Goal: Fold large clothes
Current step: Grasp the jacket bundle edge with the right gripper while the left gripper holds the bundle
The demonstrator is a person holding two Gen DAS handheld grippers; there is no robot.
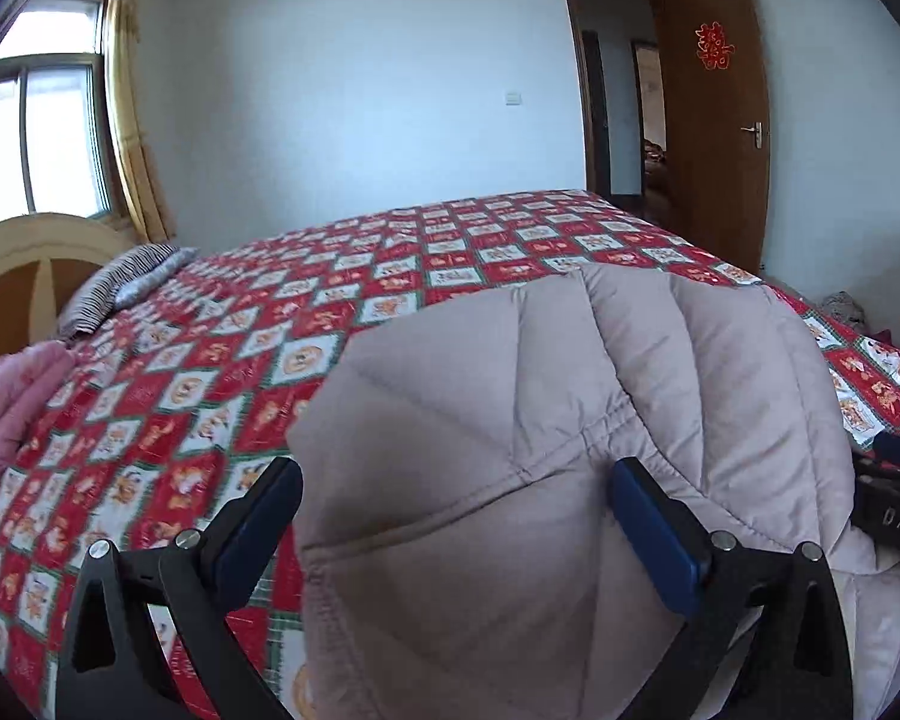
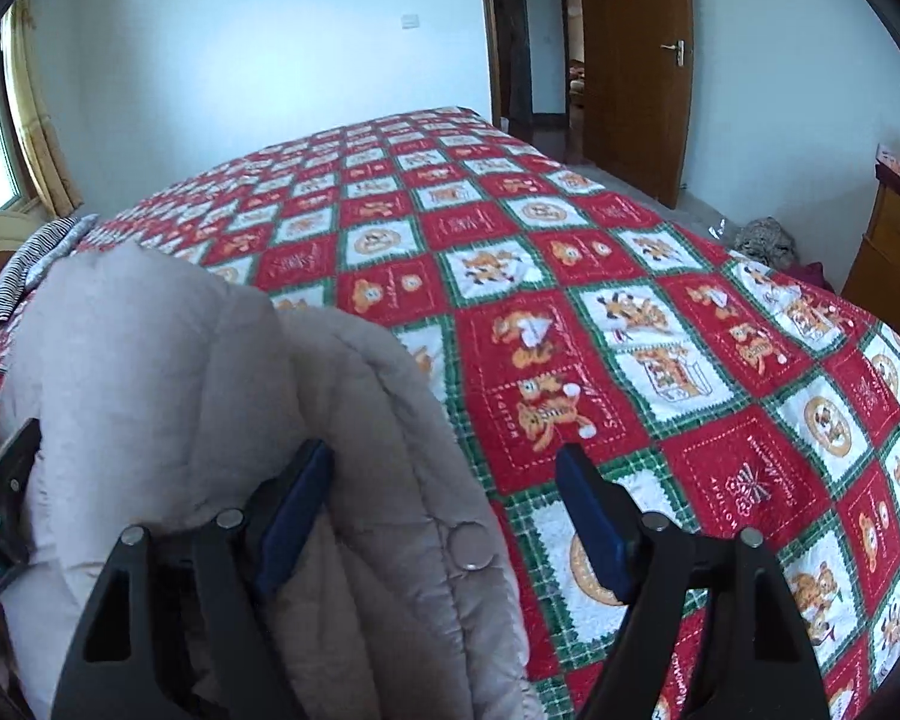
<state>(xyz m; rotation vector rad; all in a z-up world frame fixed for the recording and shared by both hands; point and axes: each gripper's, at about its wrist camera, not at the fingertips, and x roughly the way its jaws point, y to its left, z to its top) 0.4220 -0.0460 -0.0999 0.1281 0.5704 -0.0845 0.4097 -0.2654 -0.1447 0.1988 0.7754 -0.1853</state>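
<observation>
The left tool point(image 1: 456, 516) stands wide, its blue pads point(image 1: 654, 540) flanking a bulging fold of the beige quilted coat point(image 1: 570, 408). The right-hand pad rests against the fabric, but whether the pair truly pinches it is hard to tell from this angle. The right tool point(image 2: 444, 516) is also spread wide. Its left finger point(image 2: 294, 516) lies against the coat's point(image 2: 222, 396) snap-buttoned edge, while its right finger point(image 2: 594, 522) hangs over bare bedspread point(image 2: 660, 312), so it holds nothing firmly.

The coat lies bunched at the near edge of the bed, between the two tools, mounded high and not spread flat. Beyond it the red, white and green patterned bedspread runs smooth to the far side. A striped pillow point(image 1: 126, 282) and pink bedding point(image 1: 12, 402) lie at the left, and a wooden door point(image 1: 714, 120) stands open at the far right.

The coat looks padded and light, soft and springy, with a smooth shell that may slip. It will probably puff back after pressing. Stitched seams, the hem or the snap placket point(image 2: 468, 546) offer thinner, firmer places to pinch than the puffy panels.
</observation>
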